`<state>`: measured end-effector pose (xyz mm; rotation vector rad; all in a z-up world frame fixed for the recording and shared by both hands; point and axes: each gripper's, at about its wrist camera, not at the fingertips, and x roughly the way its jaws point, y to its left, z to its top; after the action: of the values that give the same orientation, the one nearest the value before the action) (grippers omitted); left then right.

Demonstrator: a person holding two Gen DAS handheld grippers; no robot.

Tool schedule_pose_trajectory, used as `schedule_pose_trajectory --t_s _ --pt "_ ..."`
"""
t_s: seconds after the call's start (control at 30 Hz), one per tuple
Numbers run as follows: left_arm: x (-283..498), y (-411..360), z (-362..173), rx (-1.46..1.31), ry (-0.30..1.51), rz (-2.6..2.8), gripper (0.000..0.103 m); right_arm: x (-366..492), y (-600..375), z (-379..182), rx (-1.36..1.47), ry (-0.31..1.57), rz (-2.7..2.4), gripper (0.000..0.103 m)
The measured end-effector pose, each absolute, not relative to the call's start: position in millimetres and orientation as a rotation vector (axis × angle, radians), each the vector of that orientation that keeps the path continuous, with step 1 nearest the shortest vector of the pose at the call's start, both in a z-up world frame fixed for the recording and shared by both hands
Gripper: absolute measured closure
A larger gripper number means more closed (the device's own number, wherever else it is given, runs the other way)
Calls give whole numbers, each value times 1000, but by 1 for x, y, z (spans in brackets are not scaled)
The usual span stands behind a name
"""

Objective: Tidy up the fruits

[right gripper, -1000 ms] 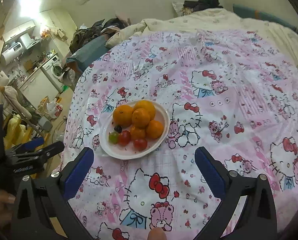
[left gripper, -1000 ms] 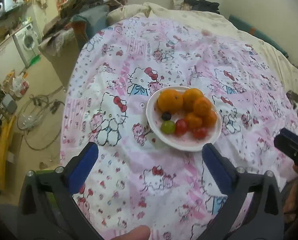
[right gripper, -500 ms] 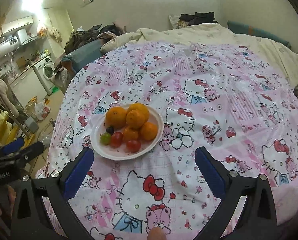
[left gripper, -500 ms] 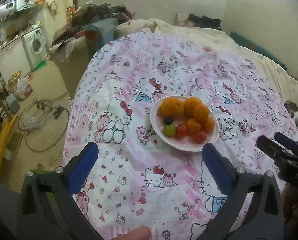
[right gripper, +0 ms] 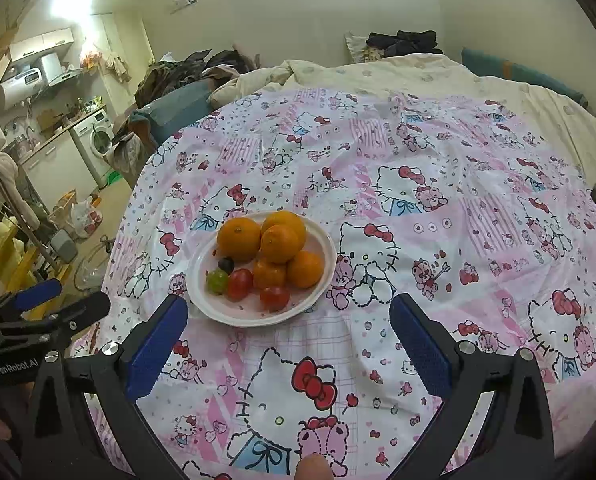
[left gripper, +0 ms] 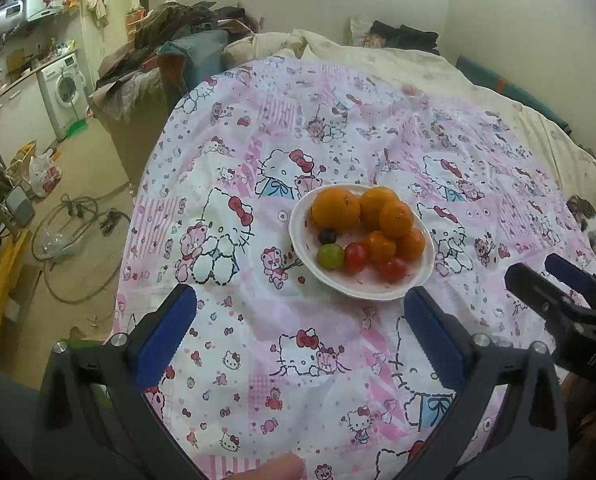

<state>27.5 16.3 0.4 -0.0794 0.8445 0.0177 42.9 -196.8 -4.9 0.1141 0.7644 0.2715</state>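
Hovering over the bedsheet [left gripper: 258,320] now, left gripper [left gripper: 300,312] spread wide and empty, just short of the plate [left gripper: 298,236]. Right gripper [right gripper: 288,328] likewise gaping, holding nothing, near the plate's front rim. Piling up on the plate: oranges [right gripper: 239,239] at the back, cherry tomatoes [right gripper: 275,298] at the front, a green grape [right gripper: 217,281] and a dark grape [right gripper: 226,265] toward the left edge. Looking at light, round, roll-prone fruit. Probably best pinching an orange across its widest middle, firmly. Treating tomatoes and grapes as soft, smooth-skinned, easily squashed, so squeezing gently. Sitting on soft bedding, likely tipping if pushed.
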Motion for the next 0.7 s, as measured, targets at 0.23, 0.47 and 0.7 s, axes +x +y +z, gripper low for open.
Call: schedule_pose_trajectory --t_s 0.23,0.47,0.7 --pt "28 19 1 -86 847 23 1 44 -199 -4 128 766 273 0" --pt "28 19 1 -86 847 22 1 44 -200 -4 130 766 273 0" --pt "29 19 0 -86 849 22 1 44 -199 -4 130 765 274 0"
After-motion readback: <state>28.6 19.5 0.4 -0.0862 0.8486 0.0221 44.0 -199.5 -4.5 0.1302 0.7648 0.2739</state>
